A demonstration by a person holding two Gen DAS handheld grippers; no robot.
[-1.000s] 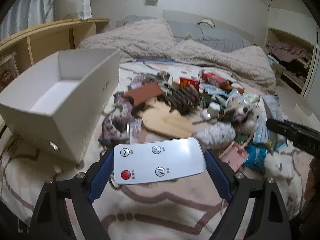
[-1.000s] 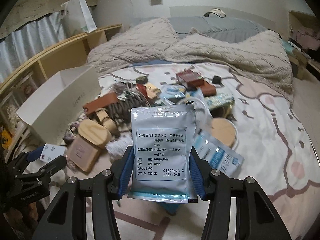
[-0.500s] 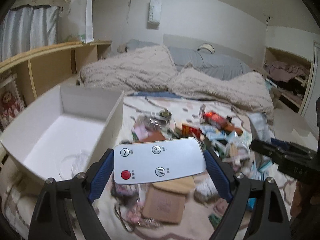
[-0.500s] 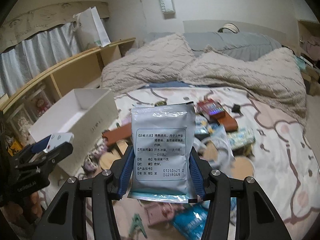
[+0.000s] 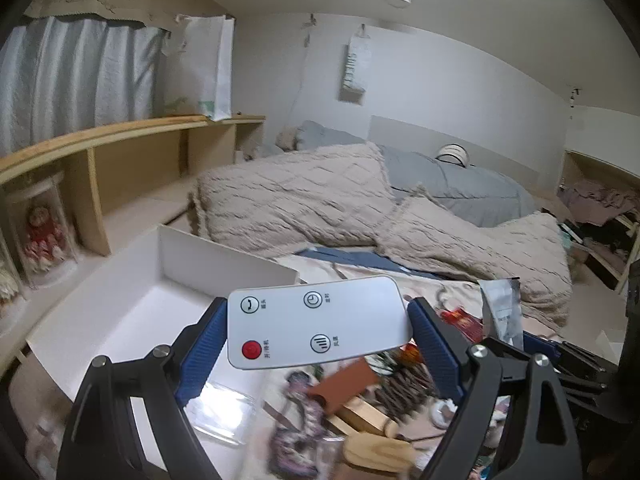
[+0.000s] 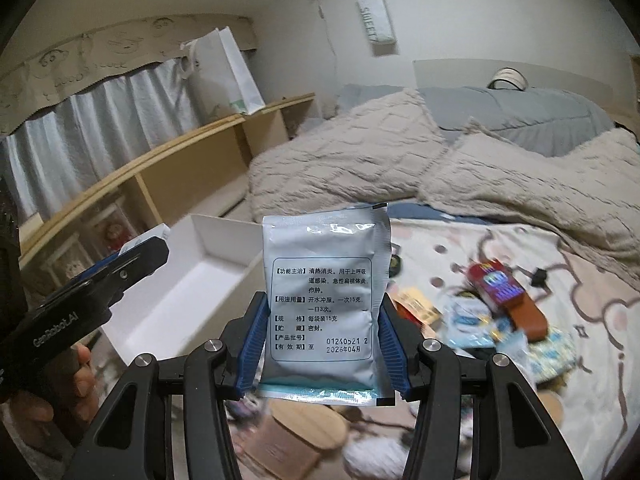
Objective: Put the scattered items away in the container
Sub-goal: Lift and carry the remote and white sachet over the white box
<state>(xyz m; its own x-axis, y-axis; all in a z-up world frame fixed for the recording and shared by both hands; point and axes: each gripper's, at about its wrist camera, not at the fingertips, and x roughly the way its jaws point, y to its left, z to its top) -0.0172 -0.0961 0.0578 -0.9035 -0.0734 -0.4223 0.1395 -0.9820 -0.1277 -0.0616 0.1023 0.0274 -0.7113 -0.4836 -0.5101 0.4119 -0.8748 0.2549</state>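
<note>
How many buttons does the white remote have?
4 on the white remote in the left gripper: two outlined ones on top, a red one bottom left, an outlined one bottom right. Its back is hidden.

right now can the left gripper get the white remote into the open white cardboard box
Probably yes: the left gripper holds the white remote right by the open white cardboard box, whose top is open and nothing visibly blocks the way in.
</note>
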